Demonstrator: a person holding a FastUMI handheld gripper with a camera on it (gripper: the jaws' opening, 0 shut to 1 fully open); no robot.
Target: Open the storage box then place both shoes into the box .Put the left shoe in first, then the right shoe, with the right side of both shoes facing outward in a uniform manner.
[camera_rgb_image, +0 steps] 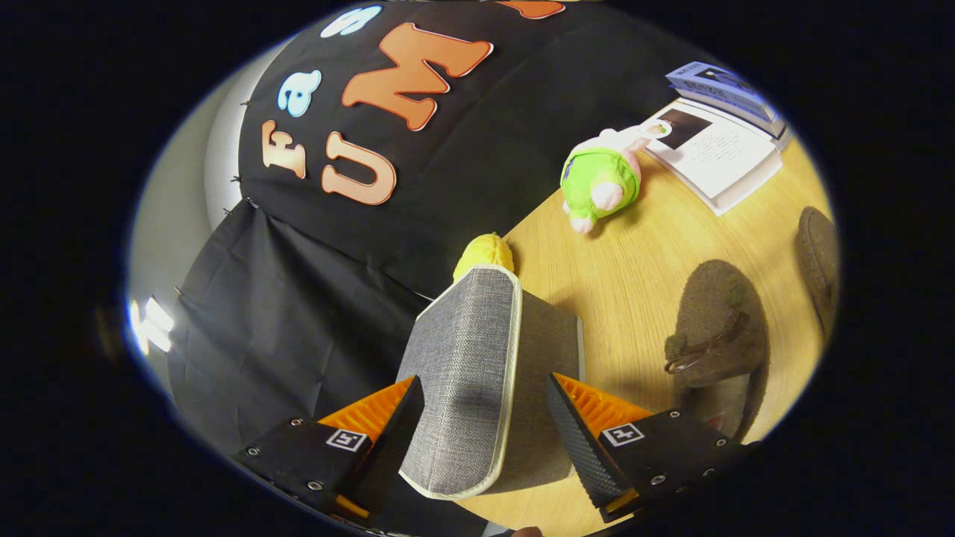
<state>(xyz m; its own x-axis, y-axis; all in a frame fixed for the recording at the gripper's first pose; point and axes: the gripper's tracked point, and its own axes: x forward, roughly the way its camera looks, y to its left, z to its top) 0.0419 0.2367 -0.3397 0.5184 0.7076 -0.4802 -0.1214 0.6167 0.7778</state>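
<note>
Gripper view: jaws astride 1 box (pixel 477 373), 2 shoes (pixel 716 328).

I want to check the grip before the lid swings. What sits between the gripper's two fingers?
In the gripper view, the grey woven-fabric lid of the storage box, edged with pale piping, stands between the gripper fingers. Whether they press it is unclear.

Warm dim light, soft shadows, fisheye-warped edges.

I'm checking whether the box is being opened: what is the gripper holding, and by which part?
The gripper has the storage box lid's cream-trimmed free edge between its fingers; firm pinching cannot be told.
</note>
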